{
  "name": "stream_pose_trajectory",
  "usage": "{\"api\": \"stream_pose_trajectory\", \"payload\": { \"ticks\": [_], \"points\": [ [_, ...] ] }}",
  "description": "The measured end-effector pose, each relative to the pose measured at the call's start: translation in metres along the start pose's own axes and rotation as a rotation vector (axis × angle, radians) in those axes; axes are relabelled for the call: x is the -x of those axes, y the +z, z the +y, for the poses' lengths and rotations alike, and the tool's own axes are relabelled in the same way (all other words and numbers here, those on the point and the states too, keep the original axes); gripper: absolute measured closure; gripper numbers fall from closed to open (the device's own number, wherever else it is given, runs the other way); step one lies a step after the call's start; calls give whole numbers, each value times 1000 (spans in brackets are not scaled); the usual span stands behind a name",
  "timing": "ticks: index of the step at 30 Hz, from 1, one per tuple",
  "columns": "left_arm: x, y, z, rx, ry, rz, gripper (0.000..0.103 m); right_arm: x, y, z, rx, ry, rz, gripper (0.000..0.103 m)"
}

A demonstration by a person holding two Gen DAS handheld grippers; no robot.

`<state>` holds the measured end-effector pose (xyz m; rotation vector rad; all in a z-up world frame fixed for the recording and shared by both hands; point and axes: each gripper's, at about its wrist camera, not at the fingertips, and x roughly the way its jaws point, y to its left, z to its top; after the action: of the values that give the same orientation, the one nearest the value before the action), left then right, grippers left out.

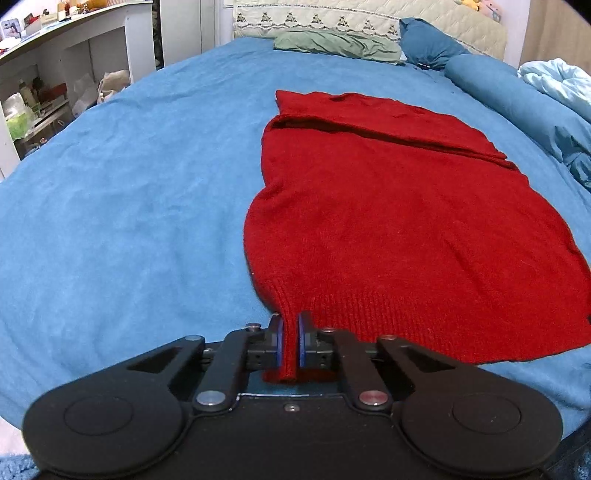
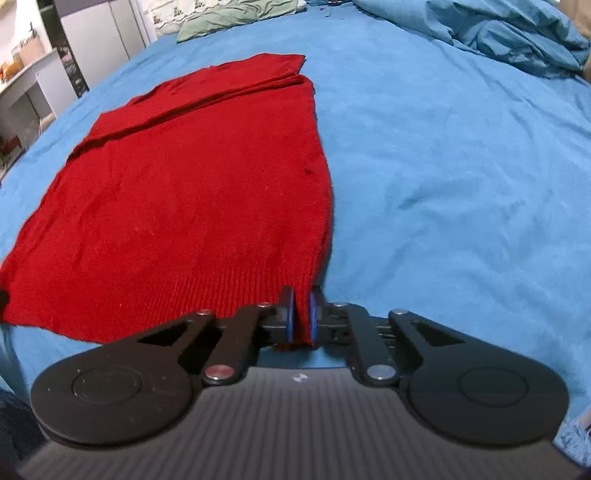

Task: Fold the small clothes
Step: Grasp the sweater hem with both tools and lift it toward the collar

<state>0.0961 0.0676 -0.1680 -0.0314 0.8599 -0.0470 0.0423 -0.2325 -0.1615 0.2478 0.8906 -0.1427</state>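
Note:
A red knitted sweater (image 1: 399,206) lies flat on the blue bed sheet (image 1: 122,206), its sleeves folded across the far end and its ribbed hem toward me. My left gripper (image 1: 290,325) is shut on the hem's near left corner. The sweater also shows in the right wrist view (image 2: 192,177), where my right gripper (image 2: 301,302) is shut on the hem's near right corner. Both pinched corners rise slightly off the sheet.
A green pillow (image 1: 332,44) and blue pillows (image 1: 428,40) lie at the headboard. A bunched blue duvet (image 2: 517,33) is at the far right. White shelves (image 1: 55,74) with clutter stand left of the bed. Bare sheet (image 2: 461,166) lies on either side of the sweater.

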Motion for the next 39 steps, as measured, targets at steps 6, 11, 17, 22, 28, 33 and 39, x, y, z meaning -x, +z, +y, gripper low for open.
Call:
{"api": "stream_pose_trajectory", "payload": {
  "ticks": [6, 11, 17, 22, 28, 33, 39],
  "points": [
    [28, 15, 9, 85, -82, -19, 97, 27, 16, -20, -129, 123, -37, 83],
    [59, 57, 29, 264, -203, -81, 98, 62, 53, -34, -231, 276, -123, 83],
    [54, 158, 31, 246, -234, -209, 98, 67, 147, -37, -283, 411, -241, 83],
    [-7, 268, 17, 184, -186, -285, 98, 20, 264, -28, -290, 415, -314, 83],
    [-143, 342, 2, 155, -41, -241, 98, -115, 372, -8, -342, 302, -263, 83],
    [-234, 333, -2, 137, 3, -153, 98, -221, 373, 4, -329, 201, -166, 83],
    [-267, 342, 3, 123, 17, -149, 98, -269, 370, -2, -388, 200, -191, 83]
  ]
}}
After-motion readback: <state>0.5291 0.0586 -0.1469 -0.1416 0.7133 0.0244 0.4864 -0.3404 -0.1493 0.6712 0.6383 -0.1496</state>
